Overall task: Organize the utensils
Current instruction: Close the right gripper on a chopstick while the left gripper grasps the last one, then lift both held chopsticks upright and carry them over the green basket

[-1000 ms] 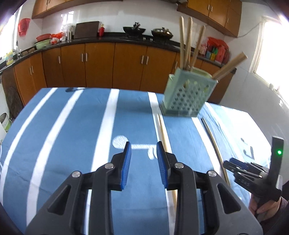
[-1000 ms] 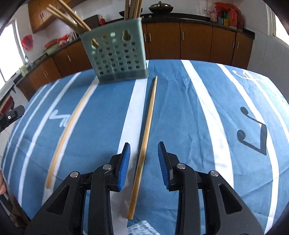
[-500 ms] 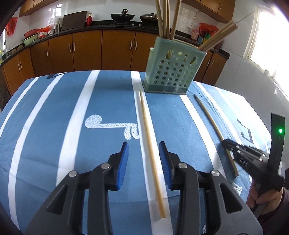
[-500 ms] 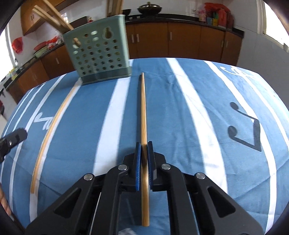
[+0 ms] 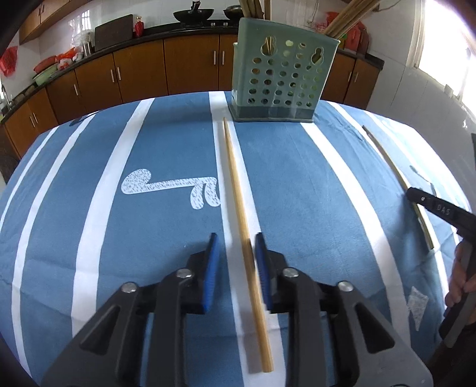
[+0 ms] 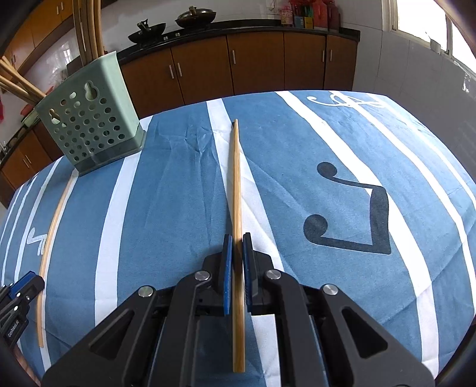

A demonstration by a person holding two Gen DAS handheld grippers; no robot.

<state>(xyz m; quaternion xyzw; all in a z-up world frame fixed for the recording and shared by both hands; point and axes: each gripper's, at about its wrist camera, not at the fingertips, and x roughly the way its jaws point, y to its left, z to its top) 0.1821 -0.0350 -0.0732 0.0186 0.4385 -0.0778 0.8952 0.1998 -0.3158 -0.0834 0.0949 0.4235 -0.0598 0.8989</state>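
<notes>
A green perforated utensil holder [image 5: 282,74] stands at the far side of the blue striped tablecloth [image 5: 148,148] with several chopsticks in it; it also shows in the right wrist view [image 6: 92,134]. My left gripper [image 5: 235,250] is open, its jaws either side of a wooden chopstick [image 5: 238,193] lying on the cloth. My right gripper [image 6: 236,247] is shut on another wooden chopstick [image 6: 236,178], lifted a little off the cloth. That chopstick [image 5: 395,175] and the right gripper's tip show at the right of the left wrist view.
Brown kitchen cabinets [image 5: 178,68] and a dark counter with woks [image 5: 193,13] run behind the table. The table's rounded edges fall away at left and right. Bright windows are at the right.
My left gripper has moved forward and down so its open jaws straddle the chopstick. My right gripper closed on its chopstick and has lifted it and swung right.
</notes>
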